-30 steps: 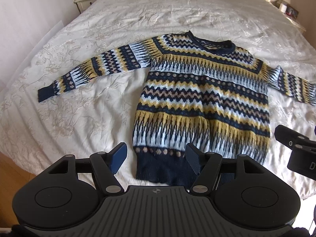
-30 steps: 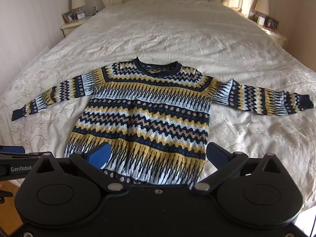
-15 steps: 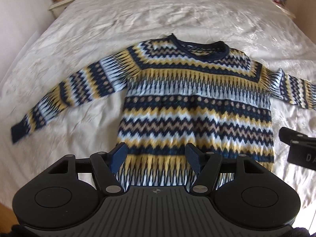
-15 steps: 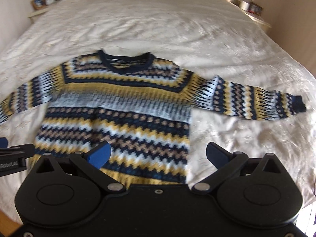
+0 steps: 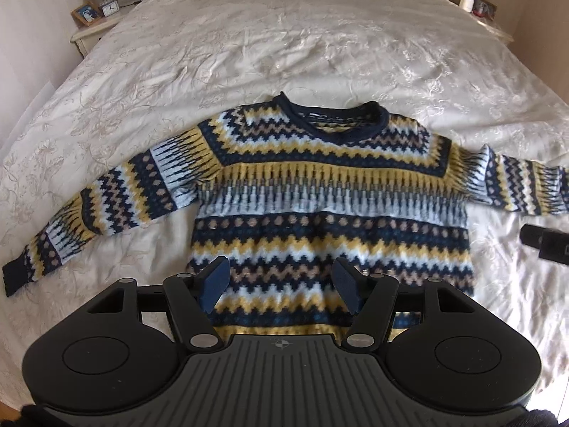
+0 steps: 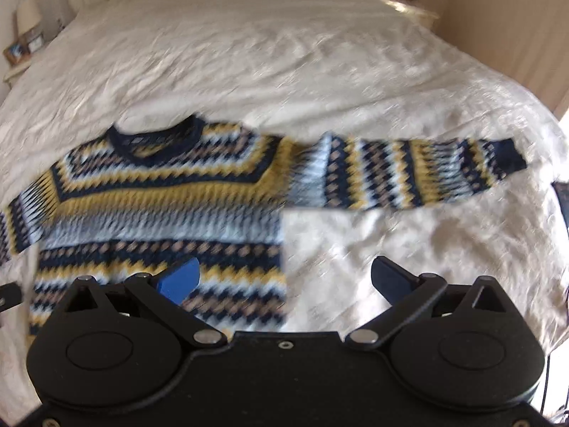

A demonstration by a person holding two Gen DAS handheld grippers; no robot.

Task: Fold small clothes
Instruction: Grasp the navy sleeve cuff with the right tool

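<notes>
I see the sweater lying flat on the bed, front up, sleeves spread. My left gripper hangs over its lower body, jaws wide, nothing between them. My right gripper gapes too, empty, at its side edge.

The left tool fills the bottom of its own view, angled steeply downward, its two blue-padded fingers spread apart with nothing between them. The right tool sits at the bottom of its blurred view, also tilted down, fingers parted wider and empty. A dark part of the right tool shows at the right edge of the left view, and a sliver of the left tool at the left edge of the right view.
</notes>
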